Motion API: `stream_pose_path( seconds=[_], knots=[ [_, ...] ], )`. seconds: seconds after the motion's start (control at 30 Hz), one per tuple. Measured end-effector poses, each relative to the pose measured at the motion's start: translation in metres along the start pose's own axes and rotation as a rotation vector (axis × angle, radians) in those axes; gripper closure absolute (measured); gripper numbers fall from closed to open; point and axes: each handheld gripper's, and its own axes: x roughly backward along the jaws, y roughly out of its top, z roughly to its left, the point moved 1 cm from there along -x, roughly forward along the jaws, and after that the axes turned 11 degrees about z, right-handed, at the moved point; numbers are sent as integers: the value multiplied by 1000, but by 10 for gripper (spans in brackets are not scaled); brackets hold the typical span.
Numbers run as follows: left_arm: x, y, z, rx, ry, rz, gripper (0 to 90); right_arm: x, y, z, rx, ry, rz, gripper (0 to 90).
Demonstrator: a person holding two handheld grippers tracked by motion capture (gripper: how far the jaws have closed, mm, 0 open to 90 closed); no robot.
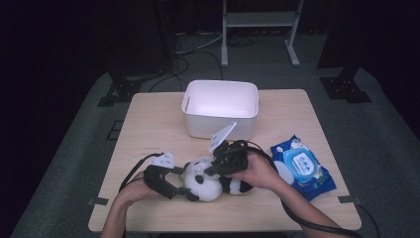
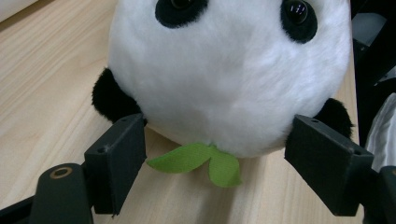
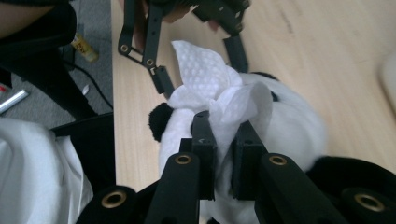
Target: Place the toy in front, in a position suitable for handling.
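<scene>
A black-and-white panda plush (image 1: 205,186) lies at the front middle of the wooden table (image 1: 148,124). My left gripper (image 1: 188,184) holds its head from the left. In the left gripper view the two jaws press on the sides of the white head (image 2: 229,84), just under the black ears, and a green felt leaf (image 2: 201,158) lies below it. My right gripper (image 1: 213,169) comes in from the right, over the plush. It is shut on a crumpled white wipe (image 3: 210,79), held against the panda's head (image 3: 289,121). The left gripper's fingers (image 3: 161,79) show beyond the wipe.
A white plastic bin (image 1: 220,111) stands at the back middle of the table. A blue pack of wet wipes (image 1: 302,166) lies to the right of my right hand. Behind the table are a white metal stand (image 1: 260,20) and cables on the floor.
</scene>
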Motion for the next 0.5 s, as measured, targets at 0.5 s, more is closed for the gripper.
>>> stream_pose_path(
  seconds=[0.5],
  knots=[
    [7, -7, 4, 21, 14, -8, 193, -20, 19, -6, 16, 0, 35, 817]
  ],
)
